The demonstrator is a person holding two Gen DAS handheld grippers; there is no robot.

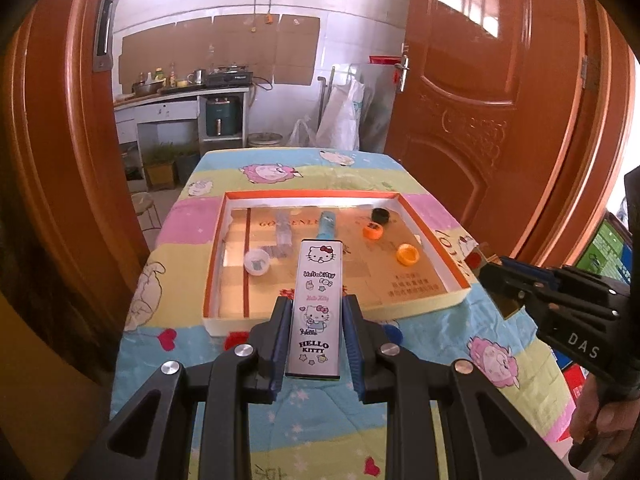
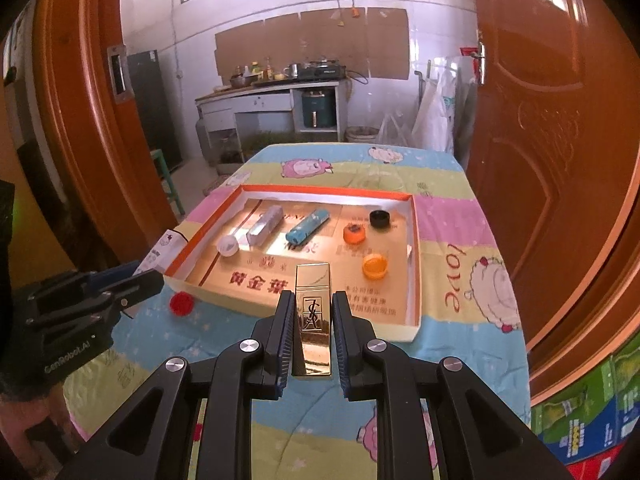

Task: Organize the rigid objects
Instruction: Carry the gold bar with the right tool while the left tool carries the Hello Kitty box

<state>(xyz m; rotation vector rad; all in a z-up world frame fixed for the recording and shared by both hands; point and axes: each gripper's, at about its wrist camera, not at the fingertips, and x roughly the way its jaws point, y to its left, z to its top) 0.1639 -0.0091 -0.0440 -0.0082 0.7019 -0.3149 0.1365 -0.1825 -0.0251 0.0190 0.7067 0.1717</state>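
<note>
My left gripper [image 1: 317,305] is shut on a long white Hello Kitty box [image 1: 318,304], held above the near edge of the orange-rimmed shallow tray [image 1: 448,240]. My right gripper [image 2: 311,298] is shut on a gold YSL box [image 2: 313,308], held over the tray's near wall [image 2: 416,280]. In the tray lie a silver box [image 2: 264,224], a blue tube [image 2: 307,226], a white cap [image 2: 228,246], two orange caps [image 2: 375,266] and a black cap [image 2: 379,219]. The left gripper shows at the left of the right wrist view [image 2: 132,276], with the white box's tip past it.
The table has a cartoon-print cloth [image 2: 472,280]. A red cap [image 2: 181,303] and a blue cap [image 1: 394,330] lie on the cloth by the tray's near side. Orange doors [image 2: 560,140] flank the table. Coloured boxes [image 2: 592,420] stand at the lower right.
</note>
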